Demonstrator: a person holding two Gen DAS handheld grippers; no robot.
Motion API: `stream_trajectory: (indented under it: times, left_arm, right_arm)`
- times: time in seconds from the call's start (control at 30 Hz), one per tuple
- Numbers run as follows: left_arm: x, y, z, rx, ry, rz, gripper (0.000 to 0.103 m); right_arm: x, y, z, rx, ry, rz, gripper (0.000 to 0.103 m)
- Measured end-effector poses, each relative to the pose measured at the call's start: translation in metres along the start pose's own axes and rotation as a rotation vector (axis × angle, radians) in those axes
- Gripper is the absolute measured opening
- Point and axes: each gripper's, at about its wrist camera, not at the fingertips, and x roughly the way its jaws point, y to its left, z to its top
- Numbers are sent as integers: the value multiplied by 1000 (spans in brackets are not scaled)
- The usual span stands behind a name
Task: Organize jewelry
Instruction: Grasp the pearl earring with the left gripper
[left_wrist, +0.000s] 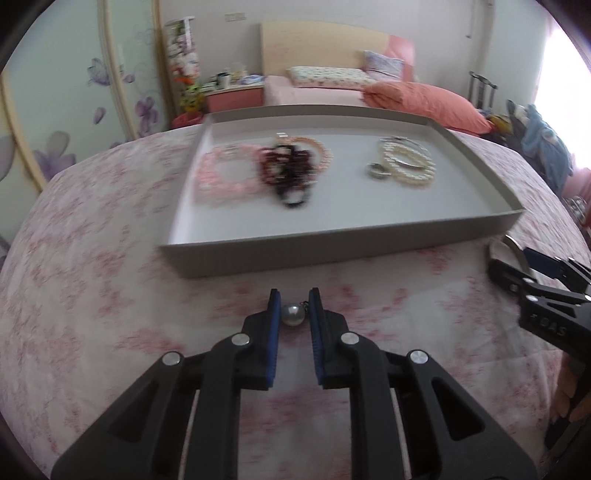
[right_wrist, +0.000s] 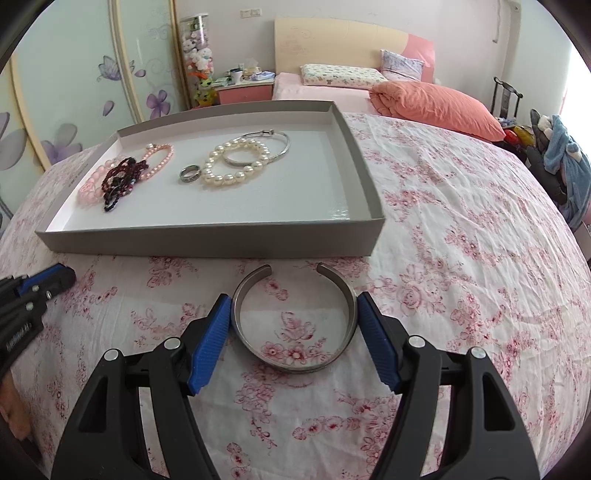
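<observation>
A pearl earring (left_wrist: 293, 314) is clasped between the blue pads of the left gripper (left_wrist: 294, 308), low over the floral bedspread (right_wrist: 461, 229) just before the near wall of the grey tray (right_wrist: 207, 242). An open silver cuff bangle (right_wrist: 294, 321) is gripped across its width by the right gripper (right_wrist: 294, 319), both pads being pressed against its sides while it lies on the bedspread, its gap turned toward the tray. Inside the tray, a pearl bracelet (right_wrist: 232, 164), a silver bangle (right_wrist: 275, 147) and a silver ring (right_wrist: 190, 173) are gathered centrally; pink bead bracelets (right_wrist: 159, 162) and a dark bead strand (right_wrist: 120, 181) are heaped to the left.
</observation>
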Motion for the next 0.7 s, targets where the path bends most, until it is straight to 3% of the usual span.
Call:
stream_trajectory:
  times: [0.23,0.7]
  left_arm:
    - [-1,30,2,-70,-7,39,16]
    - [-1,26,0,-60,-12,52,16]
  right_arm:
    - [1,19,0,-61,1,47,69]
    - [-1,19,-2,-69,2,59,69]
